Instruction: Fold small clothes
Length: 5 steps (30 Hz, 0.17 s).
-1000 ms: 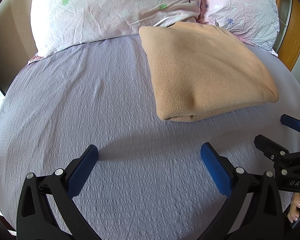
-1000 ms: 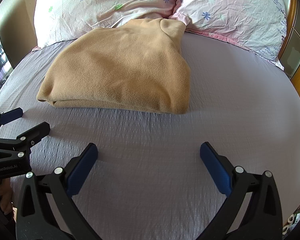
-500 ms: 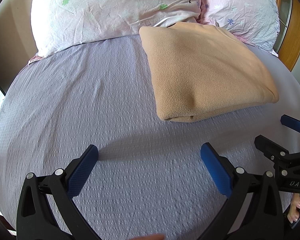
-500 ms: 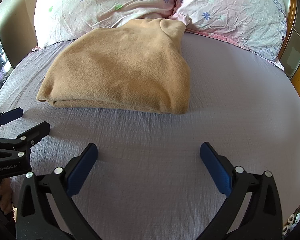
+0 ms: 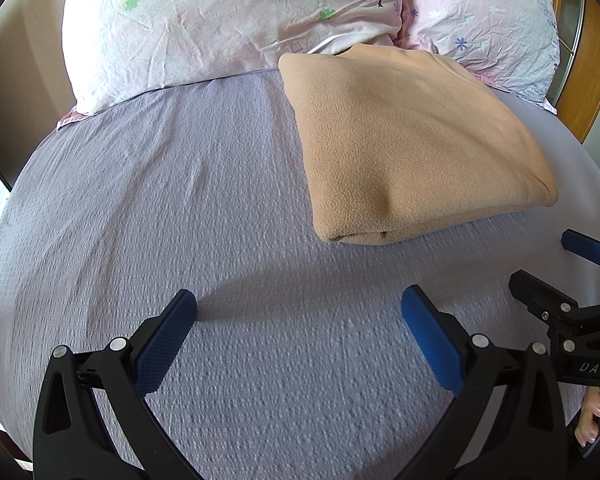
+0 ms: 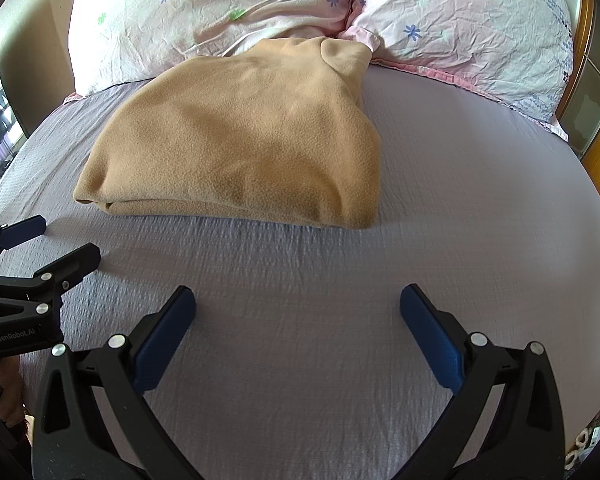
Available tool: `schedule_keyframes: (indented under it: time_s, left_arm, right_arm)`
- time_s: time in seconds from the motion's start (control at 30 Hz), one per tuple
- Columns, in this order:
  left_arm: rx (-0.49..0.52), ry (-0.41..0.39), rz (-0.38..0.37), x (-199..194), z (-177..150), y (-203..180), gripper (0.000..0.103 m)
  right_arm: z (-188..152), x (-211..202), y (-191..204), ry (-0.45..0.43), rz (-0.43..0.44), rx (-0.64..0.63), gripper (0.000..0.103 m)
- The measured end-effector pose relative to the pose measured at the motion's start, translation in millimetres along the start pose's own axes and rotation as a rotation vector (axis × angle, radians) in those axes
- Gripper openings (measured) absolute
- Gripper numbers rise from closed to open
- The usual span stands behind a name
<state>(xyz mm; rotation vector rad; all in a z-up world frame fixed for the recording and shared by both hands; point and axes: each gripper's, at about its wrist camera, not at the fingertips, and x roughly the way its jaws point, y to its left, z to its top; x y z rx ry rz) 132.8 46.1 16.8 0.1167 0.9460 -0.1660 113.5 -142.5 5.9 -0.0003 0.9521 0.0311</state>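
A tan fleece garment (image 5: pixel 412 144) lies folded in a neat block on the lavender bedsheet (image 5: pixel 160 200), its far end against the pillows. It also shows in the right wrist view (image 6: pixel 244 140). My left gripper (image 5: pixel 298 320) is open and empty, low over the sheet, short of the garment's near left corner. My right gripper (image 6: pixel 298 316) is open and empty, low over the sheet in front of the garment's near edge. Each gripper shows at the edge of the other's view: the right gripper (image 5: pixel 556 272) and the left gripper (image 6: pixel 56 240).
Two pink floral pillows (image 5: pixel 228 20) (image 6: pixel 460 28) lie across the head of the bed. A wooden frame with glass (image 5: pixel 588 52) stands at the right. A dark wall (image 5: pixel 16 80) is on the left. Bare sheet (image 6: pixel 480 200) lies around the garment.
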Motion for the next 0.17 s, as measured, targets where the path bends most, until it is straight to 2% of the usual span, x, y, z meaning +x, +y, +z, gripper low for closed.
schedule_keyframes:
  time_s: [0.17]
  left_arm:
    - [0.0,0.0,0.0,0.2,0.1,-0.2,0.102]
  right_arm:
    - [-0.3,0.1,0.2,0.0,-0.001,0.001,0.101]
